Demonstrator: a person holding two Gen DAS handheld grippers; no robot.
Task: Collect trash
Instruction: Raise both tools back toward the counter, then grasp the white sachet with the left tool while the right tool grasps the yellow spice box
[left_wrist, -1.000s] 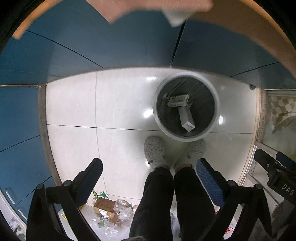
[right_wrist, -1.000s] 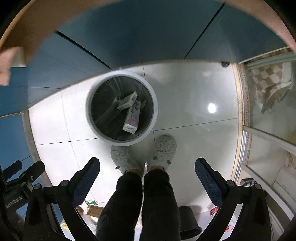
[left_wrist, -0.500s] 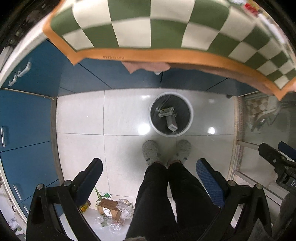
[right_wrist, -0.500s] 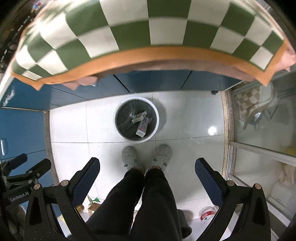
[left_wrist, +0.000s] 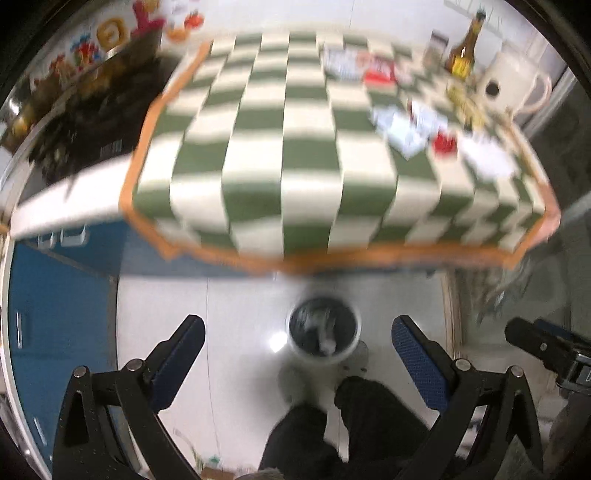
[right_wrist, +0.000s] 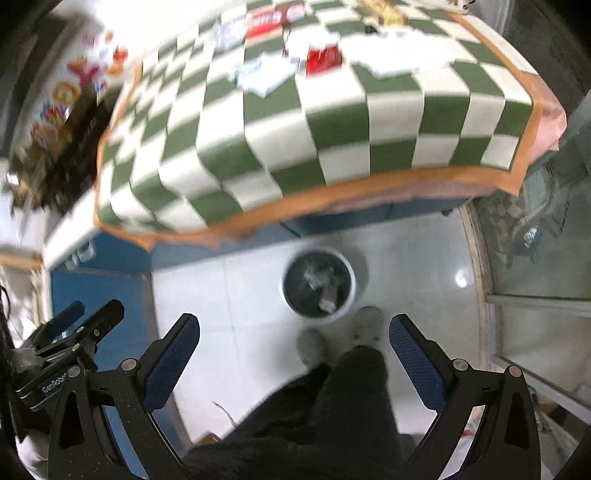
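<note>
Both grippers, left (left_wrist: 295, 354) and right (right_wrist: 293, 347), rising empty, fingers spread; bin (right_wrist: 319, 282) shrinking lower centre, table litter (right_wrist: 321, 59) appearing upper frame: next pickup.

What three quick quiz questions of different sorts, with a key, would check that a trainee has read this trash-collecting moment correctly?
1. True or false: the left gripper is carrying a piece of trash.
2. Multiple choice: the trash bin stands A) on the tablecloth, B) on the floor by the person's feet, C) inside a cabinet.
3. Short answer: where is the trash still to be collected, such as the red packet and the white wrappers?

Key: 1. False; both the left and the right gripper are open and empty. 2. B. 3. On the checkered tablecloth.
</note>
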